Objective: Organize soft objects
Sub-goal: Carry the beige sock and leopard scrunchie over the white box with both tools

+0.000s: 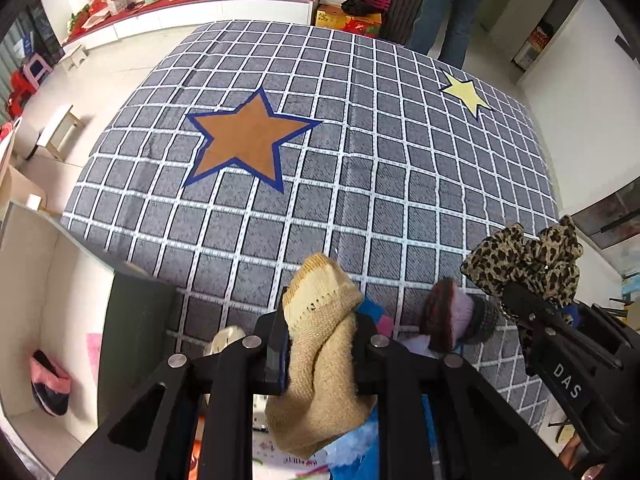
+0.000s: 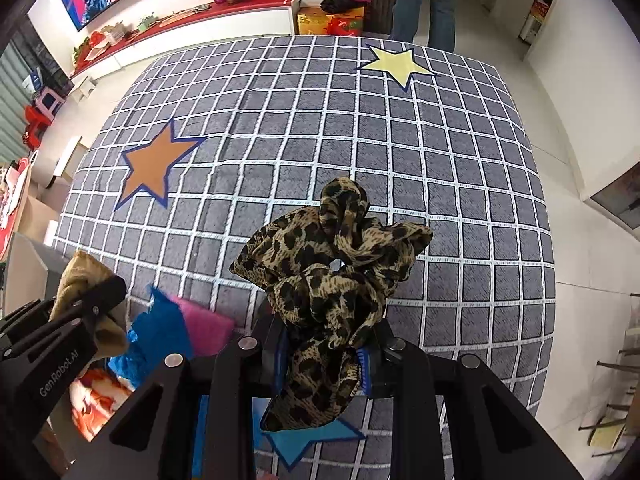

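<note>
Checked rug (image 1: 400, 184) lies below. My left gripper (image 1: 320, 344) clamps a beige sock (image 1: 320, 360), my right gripper (image 2: 328, 344) a leopard scarf (image 2: 328, 264); loose folds could snag or slip free.

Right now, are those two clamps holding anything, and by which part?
Left gripper pinches a tan sock around its middle. Right gripper pinches a leopard-print scarf at its bunched lower part.

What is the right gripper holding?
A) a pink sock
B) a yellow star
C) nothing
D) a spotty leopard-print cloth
D: the right gripper is shut on the leopard-print cloth, which bunches up above its fingers.
</note>
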Available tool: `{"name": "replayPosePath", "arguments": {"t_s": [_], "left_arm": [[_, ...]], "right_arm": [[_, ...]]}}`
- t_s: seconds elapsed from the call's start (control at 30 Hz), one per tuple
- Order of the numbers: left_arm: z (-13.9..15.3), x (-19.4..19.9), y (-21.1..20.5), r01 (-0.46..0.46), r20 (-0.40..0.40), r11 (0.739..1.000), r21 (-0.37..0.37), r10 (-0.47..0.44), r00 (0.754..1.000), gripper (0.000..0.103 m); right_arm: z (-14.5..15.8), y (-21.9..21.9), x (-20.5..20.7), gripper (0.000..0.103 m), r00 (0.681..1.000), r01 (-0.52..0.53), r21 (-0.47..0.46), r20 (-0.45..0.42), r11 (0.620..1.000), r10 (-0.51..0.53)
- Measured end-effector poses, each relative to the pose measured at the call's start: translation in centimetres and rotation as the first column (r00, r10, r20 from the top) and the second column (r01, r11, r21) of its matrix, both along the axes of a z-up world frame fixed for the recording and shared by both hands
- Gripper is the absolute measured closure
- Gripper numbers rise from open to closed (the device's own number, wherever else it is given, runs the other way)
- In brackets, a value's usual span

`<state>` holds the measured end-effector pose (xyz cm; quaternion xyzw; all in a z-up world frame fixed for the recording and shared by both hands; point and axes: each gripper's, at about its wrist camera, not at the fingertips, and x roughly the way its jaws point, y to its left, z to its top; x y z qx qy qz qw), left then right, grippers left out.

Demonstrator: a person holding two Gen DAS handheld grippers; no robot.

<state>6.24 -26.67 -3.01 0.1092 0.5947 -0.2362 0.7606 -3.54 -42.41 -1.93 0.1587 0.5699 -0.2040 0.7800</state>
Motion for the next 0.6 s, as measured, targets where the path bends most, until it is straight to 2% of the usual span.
{"name": "replayPosePath", "arguments": {"t_s": [0.17,0.37,0.43,0.6], "left_arm": [[1.0,-1.4,1.4,0.001,-0.001,1.0,-0.016,-0.001,1.0,0.082],[1.9,-3.3,3.6,0.0,0.013,1.0,-0.008,0.0,1.0,0.082],[2.3,-4.2,4.7,0.0,0.015,1.0,-0.008,0.0,1.0,0.082],[2.9,-6.1,8.2,-0.006,-0.04,1.0,-0.005,0.006,0.999,0.081]], "right_arm": [[1.6,1.9,-1.0,0.075,0.999,-0.044,-0.022,0.01,0.999,0.045],[3.1,3.9,-2.7,0.075,0.998,-0.053,-0.032,0.015,0.998,0.054],[3.1,4.5,-3.4,0.075,0.999,-0.048,-0.025,-0.008,0.999,0.048],[3.7,6.1,-5.3,0.075,0.998,-0.035,-0.032,-0.051,0.999,0.033]]}}
